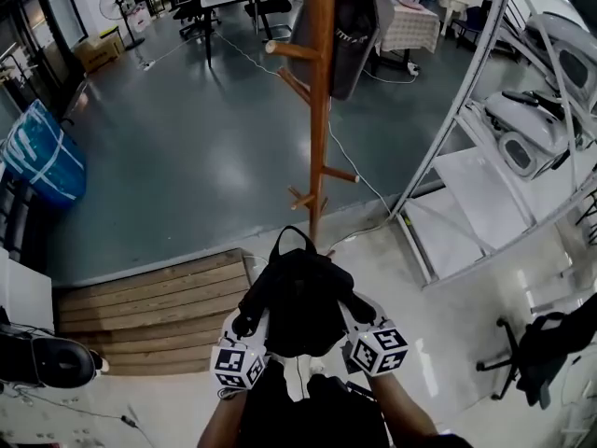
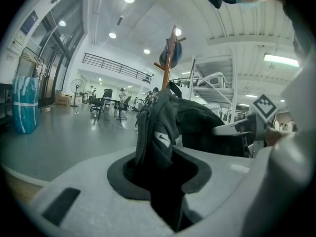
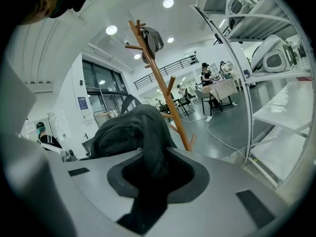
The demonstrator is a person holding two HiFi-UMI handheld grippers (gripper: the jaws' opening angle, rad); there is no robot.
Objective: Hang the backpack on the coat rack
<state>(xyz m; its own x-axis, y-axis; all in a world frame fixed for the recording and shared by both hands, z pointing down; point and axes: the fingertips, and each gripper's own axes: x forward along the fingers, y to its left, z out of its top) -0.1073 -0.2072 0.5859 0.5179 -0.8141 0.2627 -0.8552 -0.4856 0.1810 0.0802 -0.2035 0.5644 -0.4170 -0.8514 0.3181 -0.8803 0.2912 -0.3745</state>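
A black backpack (image 1: 303, 297) hangs between my two grippers, its top loop (image 1: 293, 234) pointing at the wooden coat rack (image 1: 320, 110) just ahead. My left gripper (image 1: 250, 323) is shut on the backpack's left side (image 2: 159, 137), black fabric filling its jaws. My right gripper (image 1: 353, 317) is shut on the right side (image 3: 148, 147), cloth bunched between its jaws. The rack's pole (image 3: 163, 90) has several upward pegs (image 1: 294, 51); a dark garment (image 1: 359, 26) hangs near its top. In the left gripper view the coat rack (image 2: 169, 63) rises behind the bag.
A metal shelving unit (image 1: 522, 129) with white appliances stands right of the rack. A wooden step platform (image 1: 154, 311) lies at lower left. A cable (image 1: 359, 180) runs across the grey floor. A blue bag (image 1: 42, 157) sits far left; a black chair (image 1: 541, 348) at right.
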